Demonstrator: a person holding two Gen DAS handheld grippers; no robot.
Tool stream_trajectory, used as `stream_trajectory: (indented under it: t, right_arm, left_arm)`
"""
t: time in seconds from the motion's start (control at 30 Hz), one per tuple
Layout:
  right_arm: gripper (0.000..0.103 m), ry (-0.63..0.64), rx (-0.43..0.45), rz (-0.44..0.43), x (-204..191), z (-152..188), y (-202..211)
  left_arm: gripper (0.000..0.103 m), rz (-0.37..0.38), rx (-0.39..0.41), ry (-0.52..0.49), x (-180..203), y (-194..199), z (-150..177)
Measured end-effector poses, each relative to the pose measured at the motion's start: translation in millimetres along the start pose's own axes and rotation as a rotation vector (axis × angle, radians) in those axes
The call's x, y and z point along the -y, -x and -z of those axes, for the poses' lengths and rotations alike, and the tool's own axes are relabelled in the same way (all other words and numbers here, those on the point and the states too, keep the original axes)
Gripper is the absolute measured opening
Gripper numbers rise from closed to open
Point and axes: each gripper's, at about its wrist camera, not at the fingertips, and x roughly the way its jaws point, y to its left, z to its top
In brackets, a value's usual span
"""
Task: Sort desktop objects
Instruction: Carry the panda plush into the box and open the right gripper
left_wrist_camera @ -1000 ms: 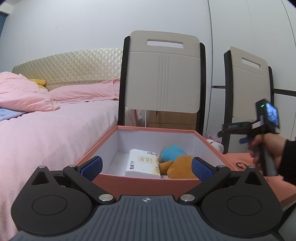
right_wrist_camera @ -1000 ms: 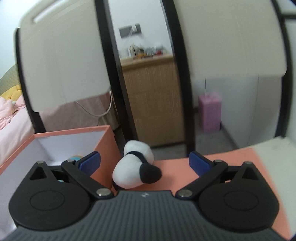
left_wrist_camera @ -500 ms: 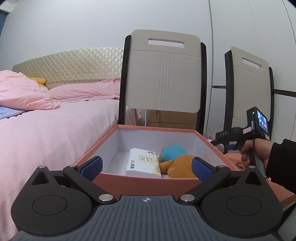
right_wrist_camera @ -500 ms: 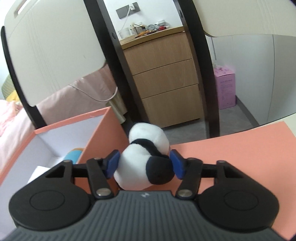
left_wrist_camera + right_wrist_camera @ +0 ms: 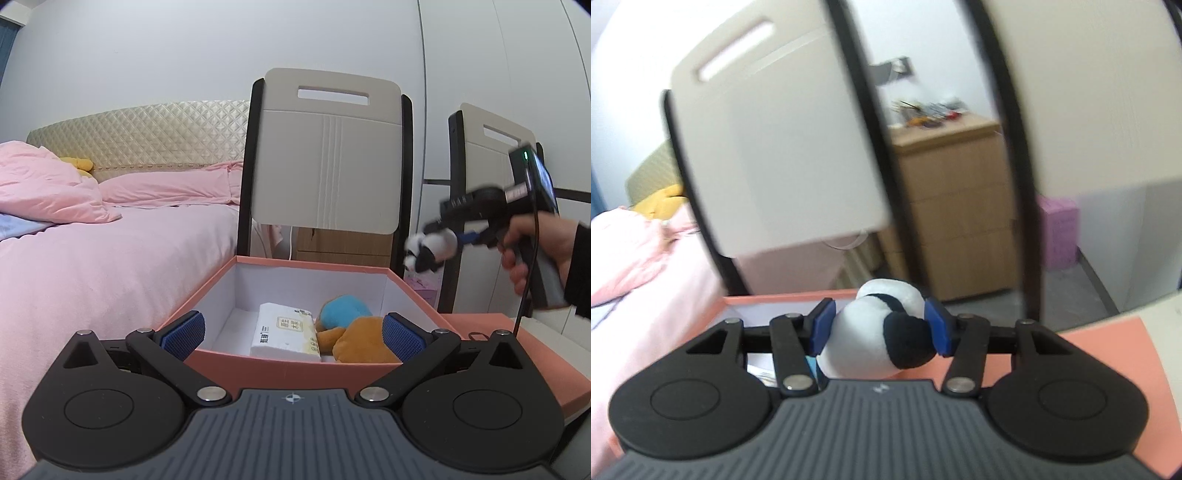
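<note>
Panda toy (image 5: 877, 332) is up off the tabletop now, clamped between the blue pads of the right tongs (image 5: 879, 326), which stood wide apart around it a second ago! From the left view it hangs just above the far right corner of the pink box (image 5: 295, 369). Left tongs (image 5: 293, 332) sit apart and empty at the box's near wall. Judging by this, a drop beside the tissue pack (image 5: 284, 330) and orange plush (image 5: 365, 339) comes next.
</note>
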Motion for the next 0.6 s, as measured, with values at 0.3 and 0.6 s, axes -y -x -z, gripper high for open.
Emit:
stream_trajectory:
  t: [0.3,0.6]
  right_arm:
    - [0.054,-0.011,-0.183,-0.307,-97,13,-26]
    - [0.054,0.019,-0.479,-0.431,-170,75,-88]
  left_arm:
    - [0.103,-0.077,0.058,-0.010,-8,7,-4]
    - [0.103,-0.113,0.069,0.066,-29,7,-11]
